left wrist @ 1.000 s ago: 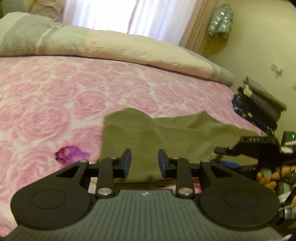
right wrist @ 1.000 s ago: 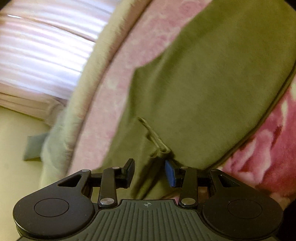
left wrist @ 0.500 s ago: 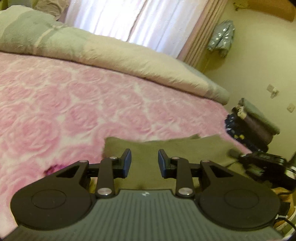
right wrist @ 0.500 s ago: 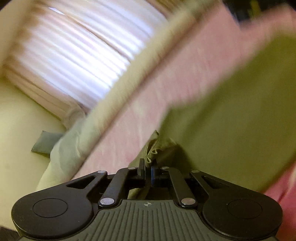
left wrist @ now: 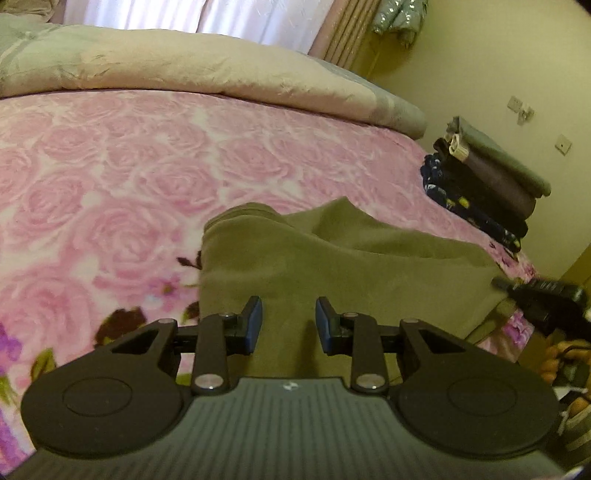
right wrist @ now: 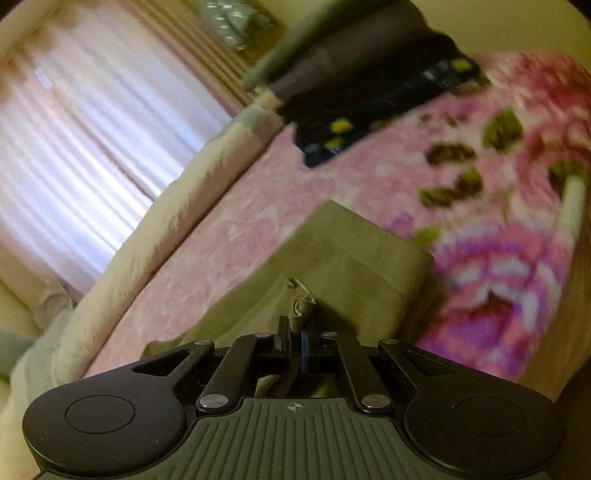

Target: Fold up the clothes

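A rose-print bed (left wrist: 110, 177) carries an olive garment (left wrist: 332, 266); right tongs (right wrist: 295, 341) pinch its bunched edge, likely to carry a fold toward twelve o'clock, while left tongs (left wrist: 288, 321) hover apart, empty.

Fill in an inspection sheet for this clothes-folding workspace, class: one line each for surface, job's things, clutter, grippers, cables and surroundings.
Surface: bed with pink rose blanket; rolled beige-grey duvet along its far side.
Job's things: olive garment lying on the blanket, one part raised; stack of folded clothes at the bed's far right corner.
Clutter: nothing seen.
Grippers: left gripper open over the garment, holding nothing; right gripper shut on a bunched edge of the garment.
Cables: dark cord at the right edge of the left wrist view, unclear.
Surroundings: curtained window, yellowish wall with sockets, silvery item hanging beside the curtain.
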`<action>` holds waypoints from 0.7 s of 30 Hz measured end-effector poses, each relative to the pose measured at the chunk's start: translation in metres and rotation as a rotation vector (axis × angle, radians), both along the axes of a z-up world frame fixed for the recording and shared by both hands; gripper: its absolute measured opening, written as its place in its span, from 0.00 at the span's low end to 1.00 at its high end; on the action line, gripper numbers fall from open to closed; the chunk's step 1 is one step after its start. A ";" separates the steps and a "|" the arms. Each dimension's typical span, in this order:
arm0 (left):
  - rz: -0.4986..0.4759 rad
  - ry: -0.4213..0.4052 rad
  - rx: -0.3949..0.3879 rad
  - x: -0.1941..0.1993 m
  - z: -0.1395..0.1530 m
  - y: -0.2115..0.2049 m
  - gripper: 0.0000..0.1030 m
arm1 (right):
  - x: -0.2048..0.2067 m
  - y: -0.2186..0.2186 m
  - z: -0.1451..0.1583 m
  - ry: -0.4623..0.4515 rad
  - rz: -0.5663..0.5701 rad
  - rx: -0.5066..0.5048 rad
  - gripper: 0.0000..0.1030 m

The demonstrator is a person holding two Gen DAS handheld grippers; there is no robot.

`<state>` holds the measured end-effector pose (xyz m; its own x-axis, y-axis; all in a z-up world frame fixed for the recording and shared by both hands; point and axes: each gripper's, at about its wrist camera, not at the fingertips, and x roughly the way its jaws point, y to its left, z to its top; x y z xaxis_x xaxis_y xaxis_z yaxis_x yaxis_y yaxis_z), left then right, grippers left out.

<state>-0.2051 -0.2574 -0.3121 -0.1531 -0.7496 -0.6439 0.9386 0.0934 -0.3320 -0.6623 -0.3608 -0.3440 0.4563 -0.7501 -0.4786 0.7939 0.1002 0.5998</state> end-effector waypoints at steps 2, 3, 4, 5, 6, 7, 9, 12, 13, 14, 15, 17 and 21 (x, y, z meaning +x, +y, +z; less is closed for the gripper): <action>-0.005 -0.006 -0.007 -0.001 0.003 -0.001 0.25 | 0.003 0.001 0.015 0.008 0.021 -0.089 0.03; -0.007 -0.009 -0.010 -0.002 0.004 -0.002 0.26 | 0.002 0.004 0.022 0.022 0.018 -0.137 0.03; -0.008 -0.012 -0.009 -0.003 0.004 -0.003 0.25 | 0.000 0.005 0.027 0.039 0.005 -0.169 0.03; -0.009 -0.016 -0.006 -0.004 0.004 -0.005 0.25 | -0.004 0.004 0.028 0.055 -0.012 -0.181 0.03; -0.010 -0.019 0.001 -0.005 0.002 -0.007 0.25 | -0.008 0.000 0.023 0.061 -0.031 -0.161 0.03; -0.012 -0.021 0.009 -0.006 0.000 -0.009 0.25 | -0.015 -0.007 0.013 0.057 -0.050 -0.108 0.03; -0.015 -0.030 0.019 -0.009 -0.003 -0.012 0.25 | -0.027 -0.019 -0.007 0.041 -0.085 -0.010 0.03; -0.017 -0.037 0.028 -0.010 -0.006 -0.014 0.25 | -0.031 -0.014 -0.009 0.024 -0.094 -0.052 0.03; -0.017 -0.035 0.030 -0.010 -0.007 -0.014 0.25 | -0.029 -0.011 -0.004 0.034 -0.098 -0.088 0.03; -0.017 -0.033 0.032 -0.009 -0.008 -0.014 0.25 | -0.028 -0.008 0.001 0.045 -0.107 -0.118 0.03; -0.015 -0.035 0.034 -0.010 -0.009 -0.015 0.25 | -0.028 -0.005 0.006 0.056 -0.118 -0.140 0.03; -0.010 -0.045 0.035 -0.009 -0.009 -0.016 0.25 | -0.029 -0.009 0.006 0.082 -0.138 -0.128 0.03; 0.006 -0.075 0.036 -0.008 -0.007 -0.017 0.25 | -0.035 -0.026 -0.012 0.121 -0.142 -0.002 0.04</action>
